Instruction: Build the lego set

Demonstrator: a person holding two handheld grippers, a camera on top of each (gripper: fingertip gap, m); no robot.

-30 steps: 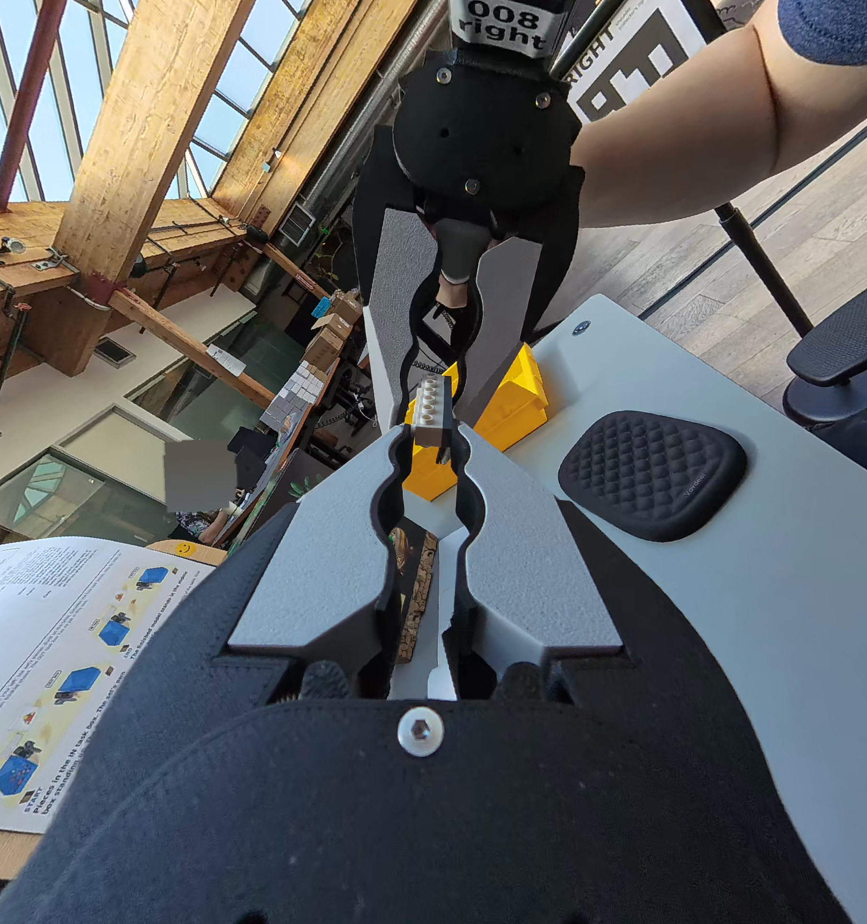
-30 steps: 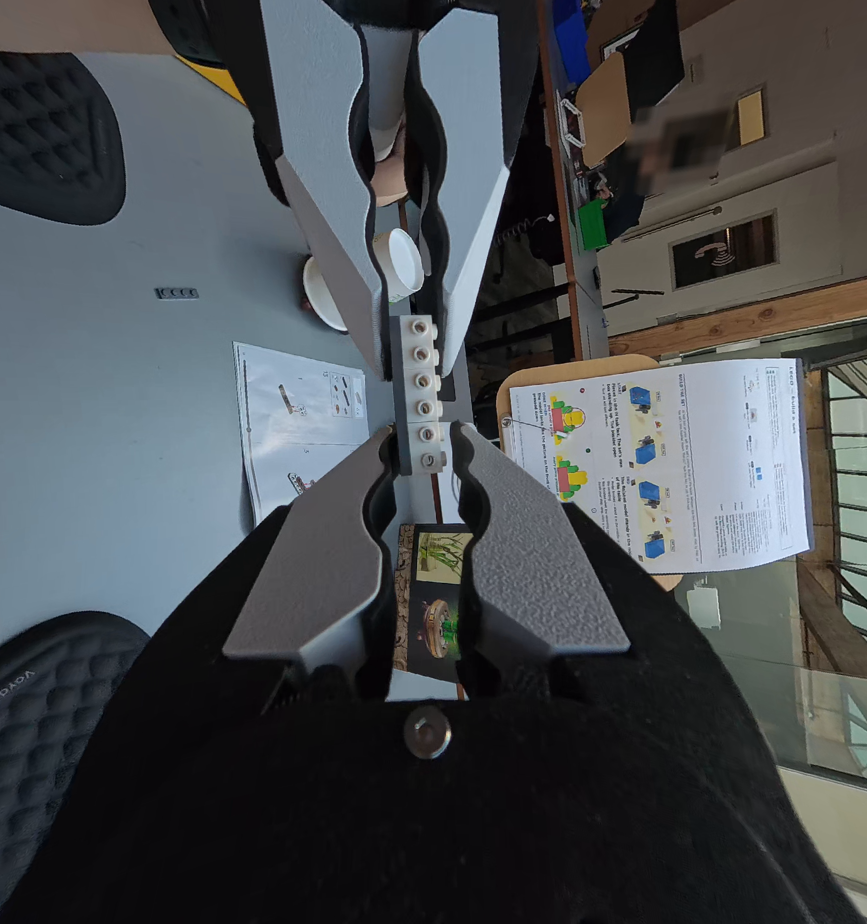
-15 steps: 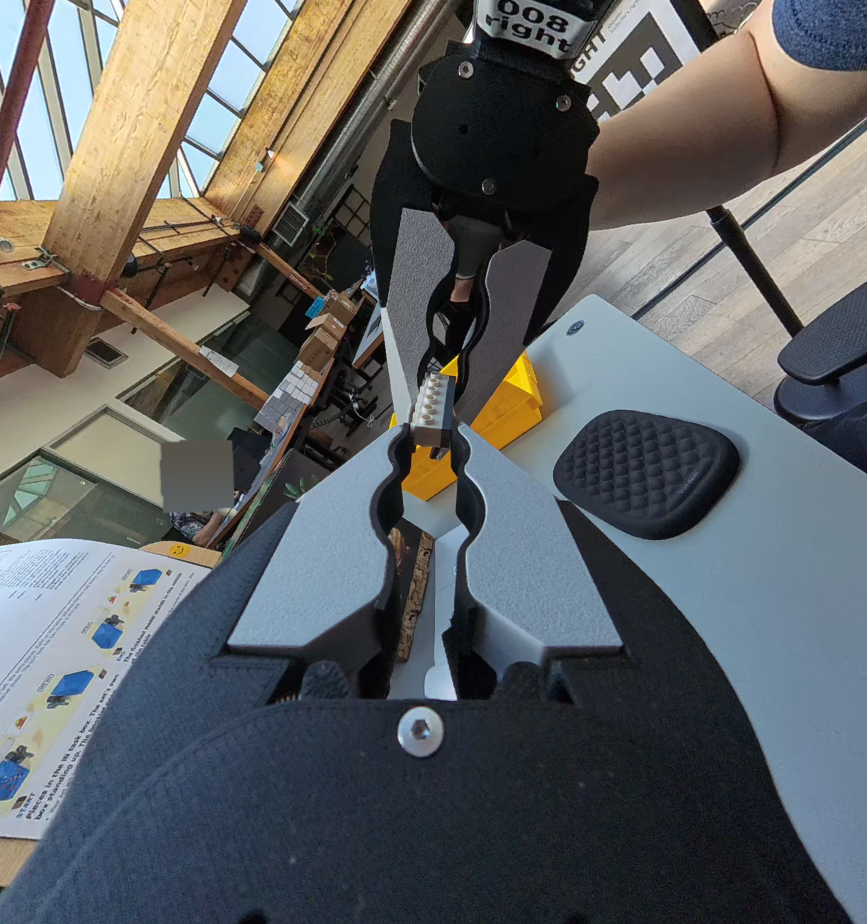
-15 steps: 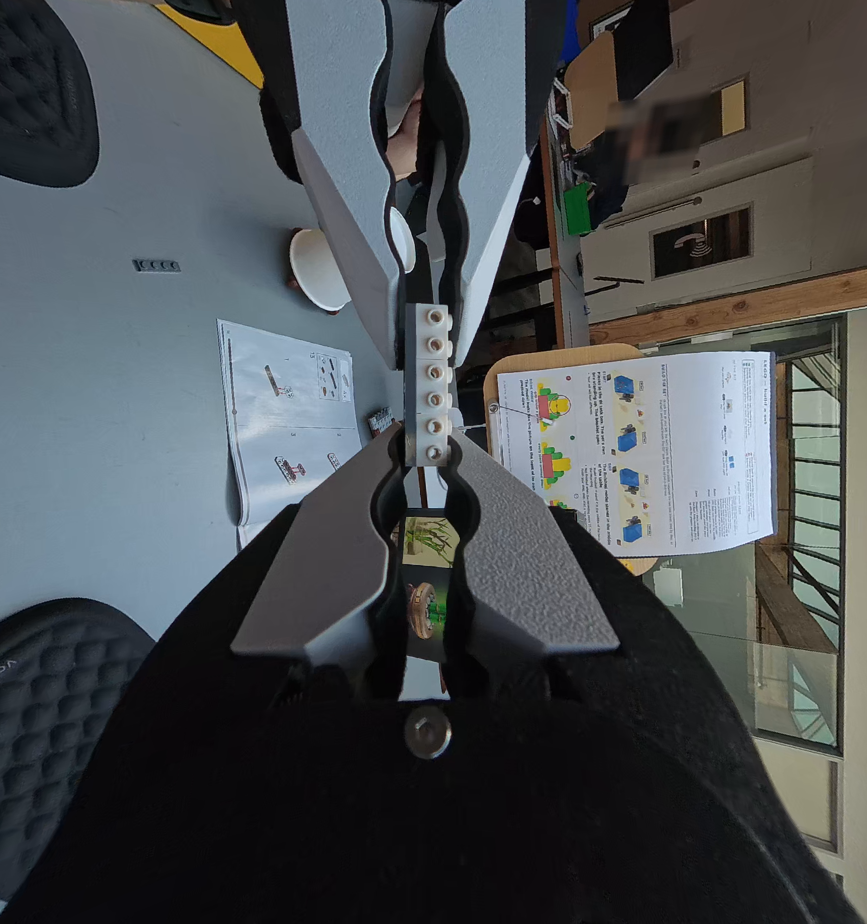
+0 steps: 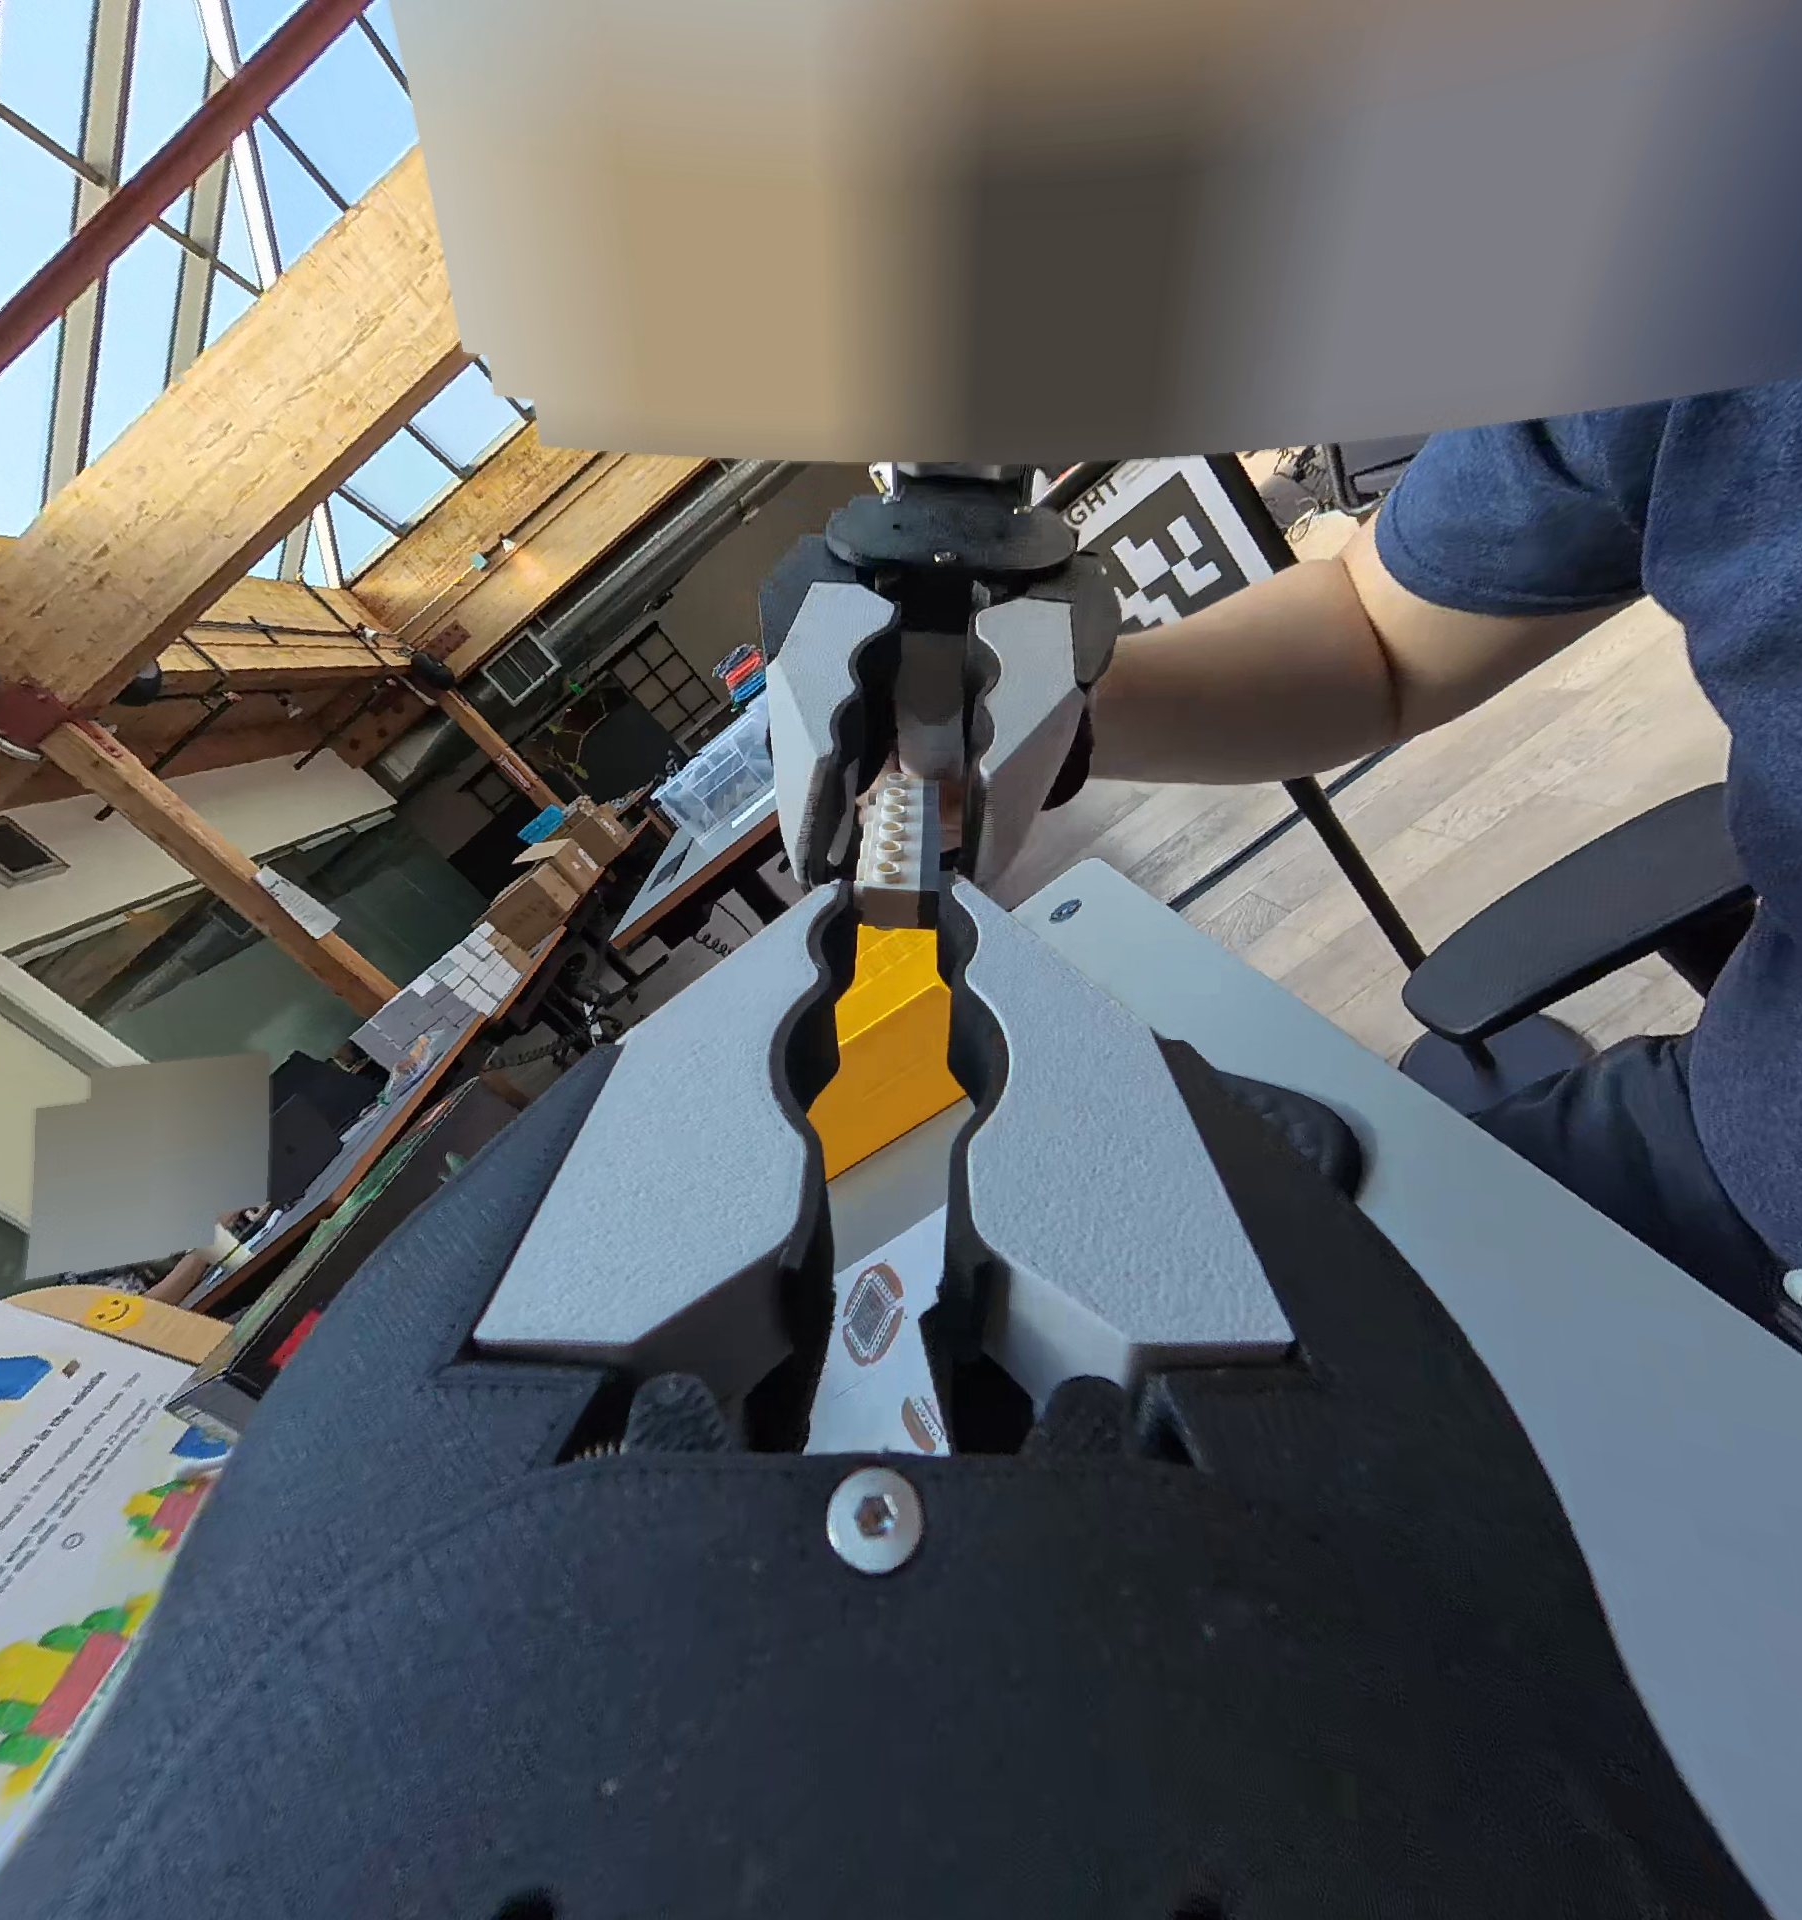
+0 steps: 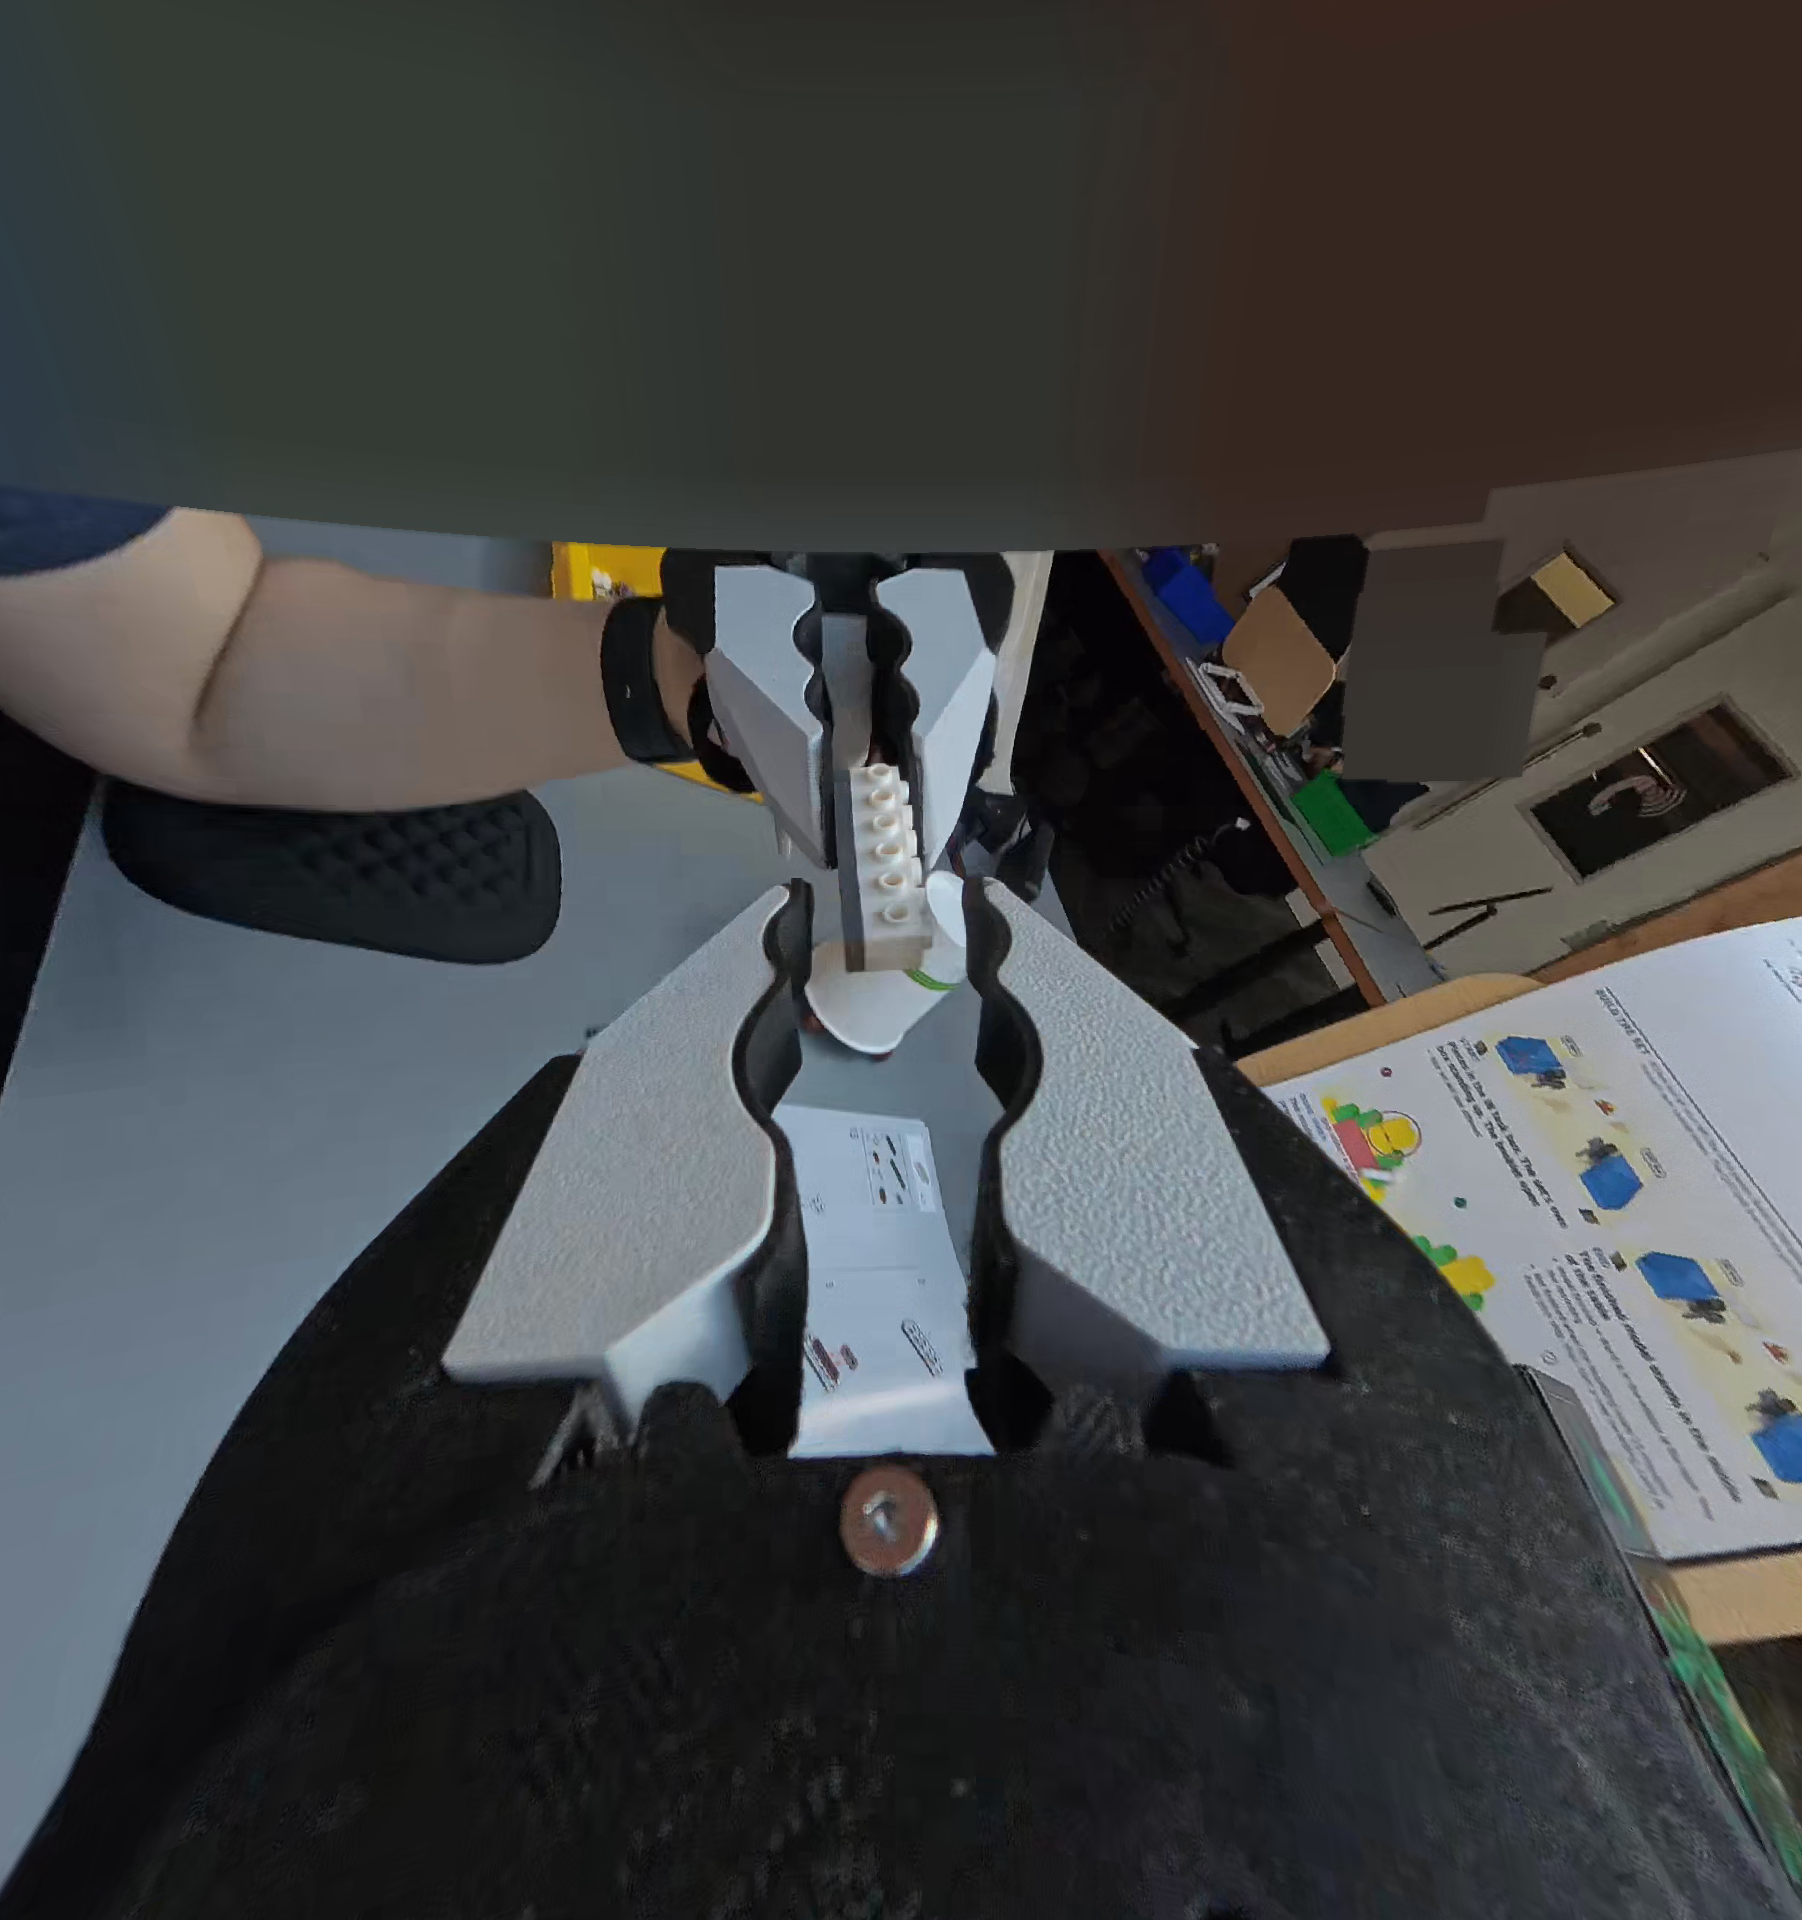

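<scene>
A white studded lego brick (image 5: pixel 895 847) with a dark grey piece along one side is held in the air above the grey table (image 5: pixel 1396 1299). My left gripper (image 5: pixel 897 902) is shut on its near end. My right gripper (image 6: pixel 884 906) faces the left one tip to tip and is open. The brick (image 6: pixel 881 868) reaches into the gap between its fingertips without touching them. In the right wrist view the left gripper (image 6: pixel 881 847) clamps the brick's far end. In the left wrist view the right gripper (image 5: pixel 899 868) stands open around the brick's far end.
A yellow box (image 5: pixel 886 1049) stands on the table behind the grippers. A black wrist rest (image 6: pixel 357 873), a white cup (image 6: pixel 861 1013) and an open instruction booklet (image 6: pixel 866 1247) lie below. A printed sheet (image 6: pixel 1624 1226) on a board is at the right. A person's forearm (image 6: pixel 357 675) reaches in. Both grippers' tips are close together, under 4 cm apart.
My right gripper has opened and let go of the brick; only the left still clamps it. Both grippers have turned and drawn slightly apart.
</scene>
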